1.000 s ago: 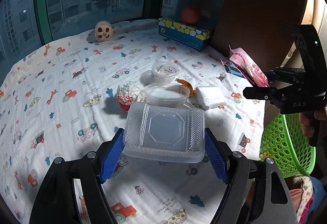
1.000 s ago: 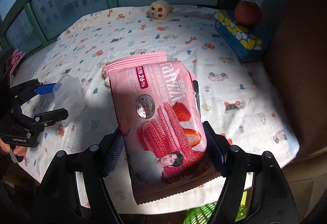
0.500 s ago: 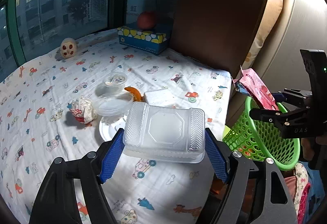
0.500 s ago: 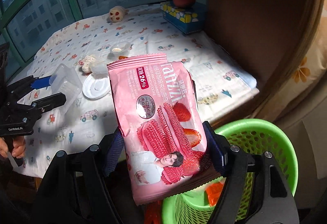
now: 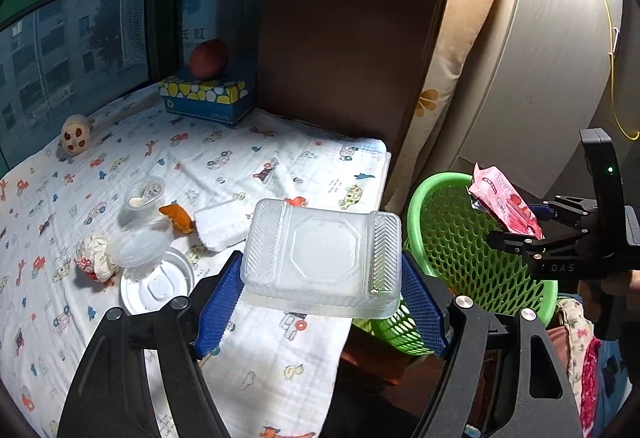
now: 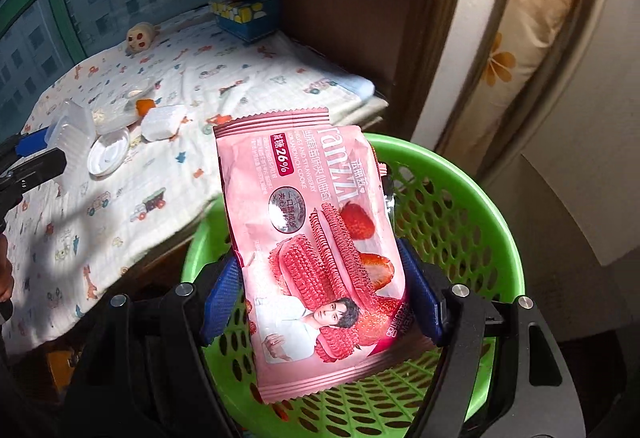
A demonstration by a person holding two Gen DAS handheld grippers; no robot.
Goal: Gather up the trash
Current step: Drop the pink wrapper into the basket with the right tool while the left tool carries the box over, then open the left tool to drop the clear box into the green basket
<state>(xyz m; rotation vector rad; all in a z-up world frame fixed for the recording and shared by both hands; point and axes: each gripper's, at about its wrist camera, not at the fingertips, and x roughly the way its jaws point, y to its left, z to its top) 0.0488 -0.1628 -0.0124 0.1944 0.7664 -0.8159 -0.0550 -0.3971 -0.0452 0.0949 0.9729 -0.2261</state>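
Note:
My left gripper (image 5: 320,280) is shut on a clear plastic clamshell box (image 5: 322,250), its blue pads pressing both short ends, held above the table's right edge. The right gripper (image 6: 320,290) is shut on a pink strawberry cookie packet (image 6: 316,238), which hangs over the mouth of the green mesh basket (image 6: 480,206). In the left wrist view the basket (image 5: 448,238) stands on the floor beside the table, with the right gripper (image 5: 516,224) and the packet (image 5: 502,202) above its far rim. The right wrist view shows the left gripper (image 6: 36,154) and the box (image 6: 72,126) at the far left.
On the car-print tablecloth (image 5: 248,154) lie a round white lid (image 5: 158,284), a clear cup (image 5: 140,246), a crumpled wrapper (image 5: 94,258), an orange peel (image 5: 178,216), a white block (image 5: 222,224) and a small tub (image 5: 144,194). A tissue box (image 5: 208,98) carries an apple (image 5: 209,58). A brown panel stands behind.
Both grippers have swung right, off the table toward the basket. The pink packet now hangs over the basket's opening, and the clear box has come to the table's right edge.

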